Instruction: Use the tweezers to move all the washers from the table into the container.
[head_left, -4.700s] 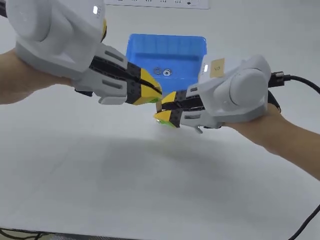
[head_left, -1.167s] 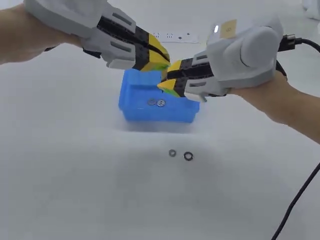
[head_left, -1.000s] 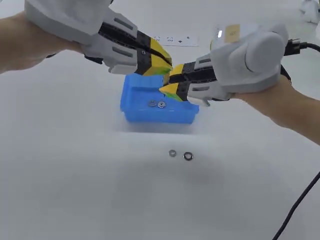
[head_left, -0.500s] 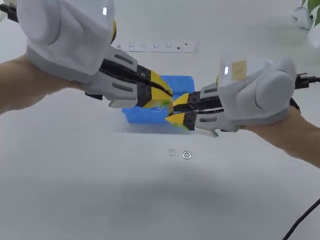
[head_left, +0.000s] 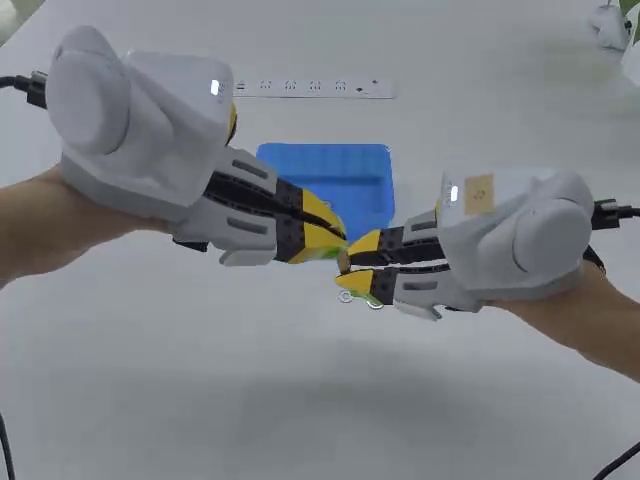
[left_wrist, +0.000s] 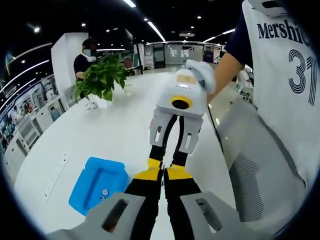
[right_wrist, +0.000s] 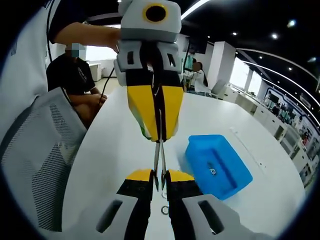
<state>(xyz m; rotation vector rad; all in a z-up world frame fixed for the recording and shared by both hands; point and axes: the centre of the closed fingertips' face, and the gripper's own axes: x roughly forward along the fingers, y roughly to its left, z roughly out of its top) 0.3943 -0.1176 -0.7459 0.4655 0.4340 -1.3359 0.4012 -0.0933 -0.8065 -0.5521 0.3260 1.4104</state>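
The container (head_left: 330, 175), upper centre of the head view, is bright blue on a white table (head_left: 200, 400). The left gripper (head_left: 335, 248) and right gripper (head_left: 352, 278) have white bodies and black jaws tipped yellow, with a touch of green. The right one has a tan label on top. The tweezers (right_wrist: 159, 160) are silver, as is the washer (right_wrist: 165, 210), bottom centre of the right gripper view. At the right of the left gripper view, the shirt (left_wrist: 285, 75) is white with navy lettering. The plant (left_wrist: 102, 75) is green.

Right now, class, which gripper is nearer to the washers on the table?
Right. The right gripper is just above the washers, partly hiding them in the head view. The left gripper sits farther off, toward the blue container, holding the tweezers.
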